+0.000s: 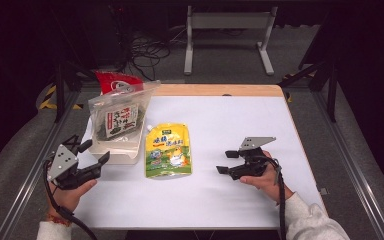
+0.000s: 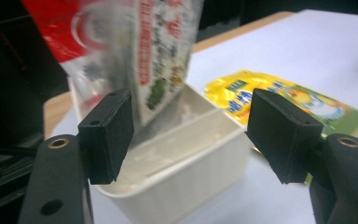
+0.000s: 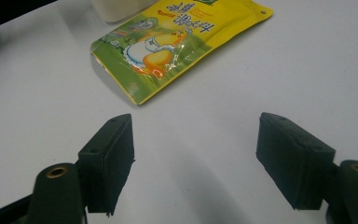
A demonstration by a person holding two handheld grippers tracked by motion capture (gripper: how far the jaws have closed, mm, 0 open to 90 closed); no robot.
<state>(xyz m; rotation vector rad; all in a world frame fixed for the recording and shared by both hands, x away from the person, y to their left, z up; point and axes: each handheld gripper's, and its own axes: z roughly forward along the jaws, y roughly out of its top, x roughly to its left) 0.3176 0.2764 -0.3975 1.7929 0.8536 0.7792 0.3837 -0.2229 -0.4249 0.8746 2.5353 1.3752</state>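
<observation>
At nine o'clock on the worktop (image 1: 220, 200), the left gripper (image 1: 96, 151) has its jaws apart and empty, just beside the white tub (image 1: 114, 150) — a clear packet (image 1: 120, 117) stands inside. The yellow pouch (image 1: 168, 150) lies flat at centre. At three o'clock, the right gripper (image 1: 226, 162) rests — jaws apart, empty.

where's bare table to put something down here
Free: the white table from the yellow pouch to the right edge, and the front strip between both hand-held grippers. Crowded: the left side, around the cream bin holding upright packets.
</observation>
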